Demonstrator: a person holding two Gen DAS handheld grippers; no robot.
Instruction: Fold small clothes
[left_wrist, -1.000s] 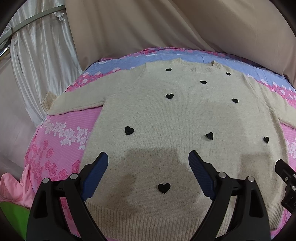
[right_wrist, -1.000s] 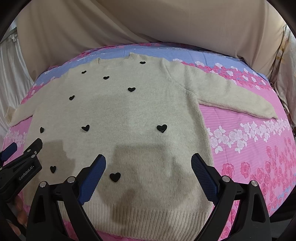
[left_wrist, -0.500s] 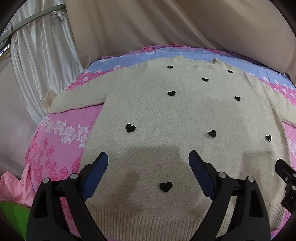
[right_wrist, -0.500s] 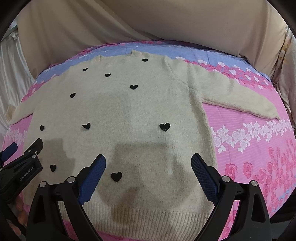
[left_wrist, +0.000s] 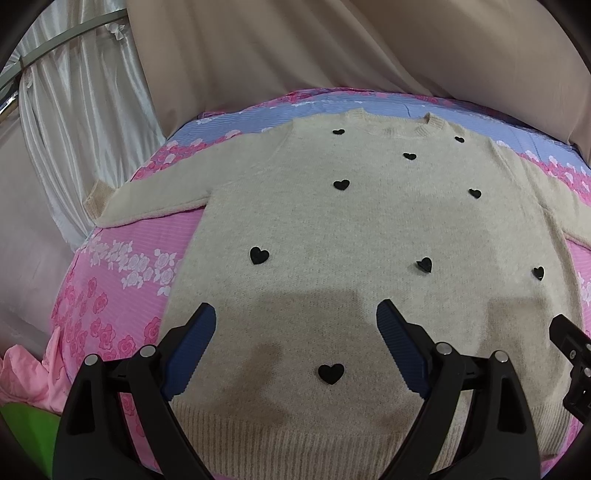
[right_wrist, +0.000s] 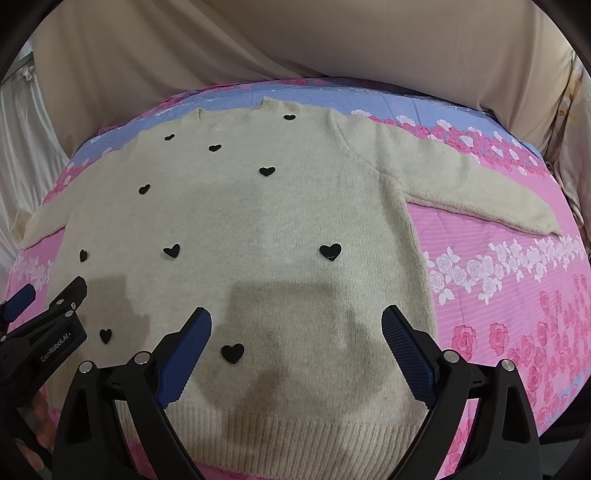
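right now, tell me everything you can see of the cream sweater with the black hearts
The cream sweater is a fuzzy knit with small black hearts scattered over the front, a ribbed crew neck and a ribbed hem. It lies flat and unfolded, front up, on the pink floral sheet, both sleeves spread outward. Both tongs hover open above the hem, touching nothing.

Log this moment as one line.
sweater flat, unfolded | left tongs open, empty | right tongs open, empty | above hem

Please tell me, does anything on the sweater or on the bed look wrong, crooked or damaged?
Nothing stands out. The sweater lies flat and face up on the floral sheet, both sleeves spread sideways. The dark patches near the hem are only shadows of the left tool and right tool, both open above it.
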